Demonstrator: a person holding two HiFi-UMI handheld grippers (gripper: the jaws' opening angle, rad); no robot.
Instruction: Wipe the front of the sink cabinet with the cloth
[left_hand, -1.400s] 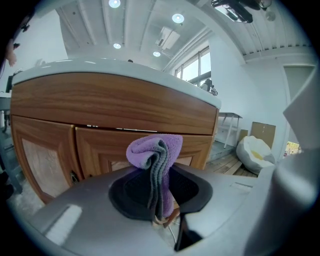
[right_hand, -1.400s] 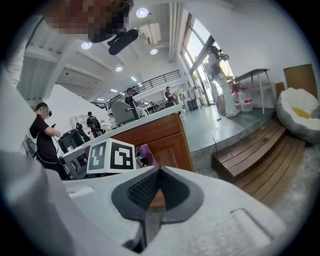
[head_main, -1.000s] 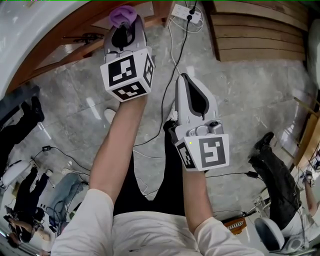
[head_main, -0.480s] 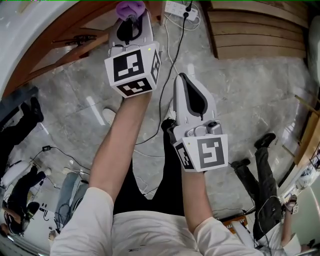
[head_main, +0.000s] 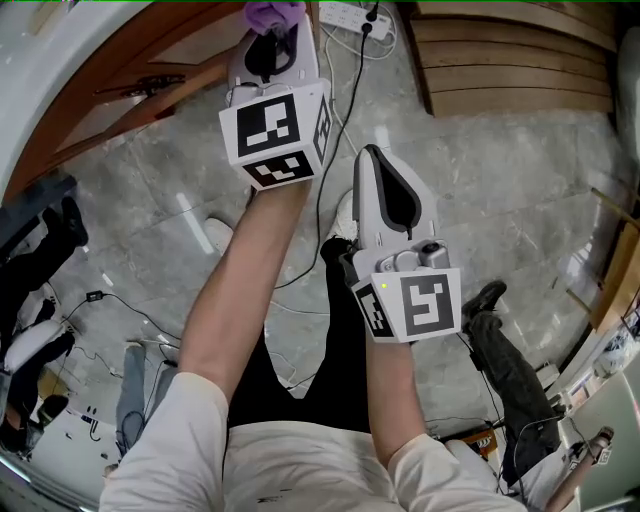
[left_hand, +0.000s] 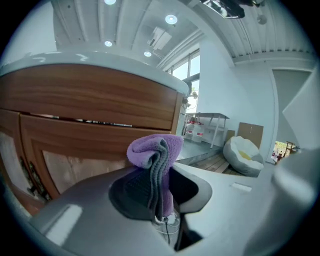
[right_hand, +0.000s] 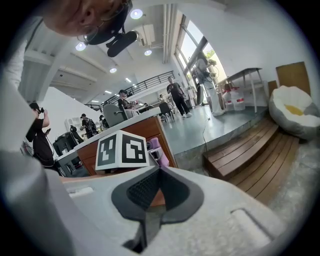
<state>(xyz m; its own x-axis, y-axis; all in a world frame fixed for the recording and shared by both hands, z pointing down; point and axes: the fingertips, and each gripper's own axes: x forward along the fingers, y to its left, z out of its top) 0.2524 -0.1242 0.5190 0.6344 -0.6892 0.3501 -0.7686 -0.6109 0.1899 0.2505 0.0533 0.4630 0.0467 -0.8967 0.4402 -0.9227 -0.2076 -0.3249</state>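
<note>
left claw (left_hand: 161, 175) pinching cloth (left_hand: 155, 147) | cloth near cabinet front (left_hand: 100, 107)

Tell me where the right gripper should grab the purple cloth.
Likely the bunched fold of the cloth sticking out past the left gripper, whose jaws are shut on its lower part. Open the shut right gripper and come from beyond those tips.

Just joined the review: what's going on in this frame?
A person holds a gripper in each hand. The left gripper is shut on a purple cloth, raised close to the wooden cabinet front under the white sink rim. Whether the cloth touches the wood is unclear. The right gripper is shut and empty, held back over the floor.
</note>
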